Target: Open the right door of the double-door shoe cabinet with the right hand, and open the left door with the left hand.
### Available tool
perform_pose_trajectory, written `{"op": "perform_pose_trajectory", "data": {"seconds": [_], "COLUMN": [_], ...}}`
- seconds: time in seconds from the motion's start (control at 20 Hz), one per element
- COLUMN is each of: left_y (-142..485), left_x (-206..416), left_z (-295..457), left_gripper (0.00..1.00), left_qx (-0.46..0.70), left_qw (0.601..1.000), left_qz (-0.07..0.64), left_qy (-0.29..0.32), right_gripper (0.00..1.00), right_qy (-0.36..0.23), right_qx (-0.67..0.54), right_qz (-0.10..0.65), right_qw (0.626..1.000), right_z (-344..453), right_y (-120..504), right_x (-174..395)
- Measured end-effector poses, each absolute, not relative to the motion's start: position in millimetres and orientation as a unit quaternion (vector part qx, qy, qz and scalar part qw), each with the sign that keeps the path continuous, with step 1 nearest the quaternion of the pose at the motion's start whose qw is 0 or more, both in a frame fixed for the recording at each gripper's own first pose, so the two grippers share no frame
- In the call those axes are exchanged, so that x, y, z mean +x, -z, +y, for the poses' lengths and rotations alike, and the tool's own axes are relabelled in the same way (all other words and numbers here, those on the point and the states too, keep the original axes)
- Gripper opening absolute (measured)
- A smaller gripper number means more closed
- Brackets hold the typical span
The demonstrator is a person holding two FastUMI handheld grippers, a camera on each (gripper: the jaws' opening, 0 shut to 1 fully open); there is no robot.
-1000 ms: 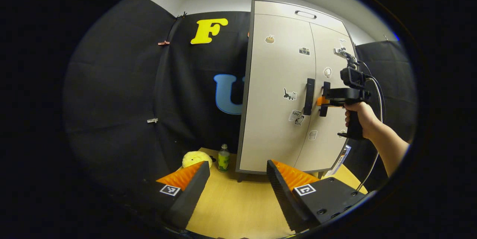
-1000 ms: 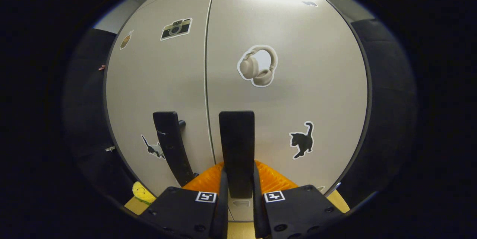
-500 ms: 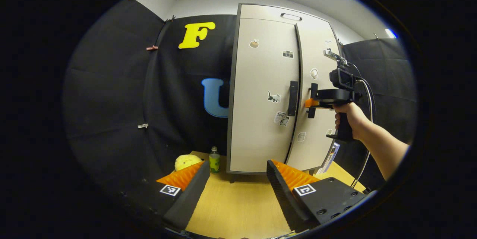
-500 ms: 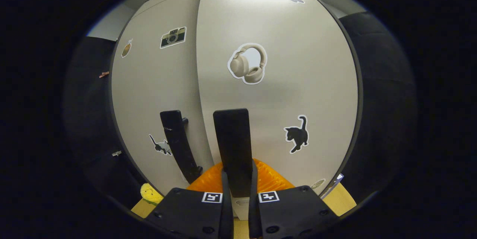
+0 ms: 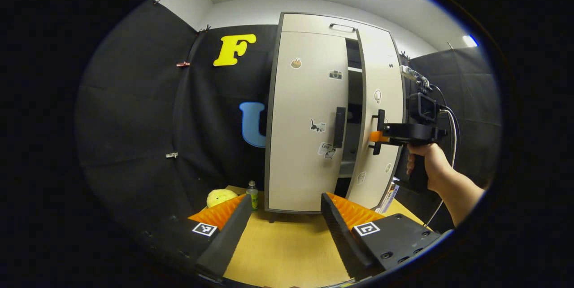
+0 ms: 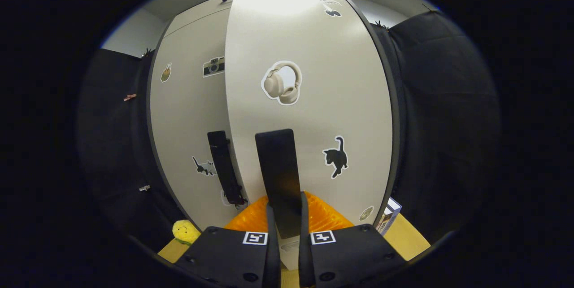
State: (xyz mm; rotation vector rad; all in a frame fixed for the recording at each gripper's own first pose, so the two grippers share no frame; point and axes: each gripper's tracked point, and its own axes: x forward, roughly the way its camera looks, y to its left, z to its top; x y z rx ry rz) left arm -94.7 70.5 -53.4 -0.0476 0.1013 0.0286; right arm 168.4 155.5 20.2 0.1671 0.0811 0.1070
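one bottle beside yellow plush

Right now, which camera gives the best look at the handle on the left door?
The left gripper view: the left door handle stands whole and unobstructed on the closed left door. The right gripper view shows that handle off to the side, curved by the lens, beside the right door's edge.

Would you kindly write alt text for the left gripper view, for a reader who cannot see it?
A hand holds the right tool shut on the handle of the shoe cabinet's right door, which stands ajar with a dark gap. The left door is closed, and the left tool is open above the wooden table.
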Motion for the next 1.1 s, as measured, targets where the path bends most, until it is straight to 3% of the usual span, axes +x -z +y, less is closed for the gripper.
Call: {"op": "perform_pose_trajectory", "data": {"seconds": [0.65,1.1], "left_y": [46.6,48.5], "left_x": [-151.2,-174.0], "left_z": [-27.8,-65.5], "left_gripper": [0.95,0.95], "left_qx": [-0.018,-0.022], "left_qw": [0.998,0.998], "left_qz": [0.043,0.049], "left_qy": [-0.038,-0.030], "right_gripper": [0.19,0.18], "right_qy": [-0.102,-0.054], "right_qx": [0.087,0.082], "right_qz": [0.033,0.050], "right_qw": [0.990,0.994], "right_z": [108.7,33.1], "right_y": [-23.8,-18.1], "right_x": [130.3,113.9]}}
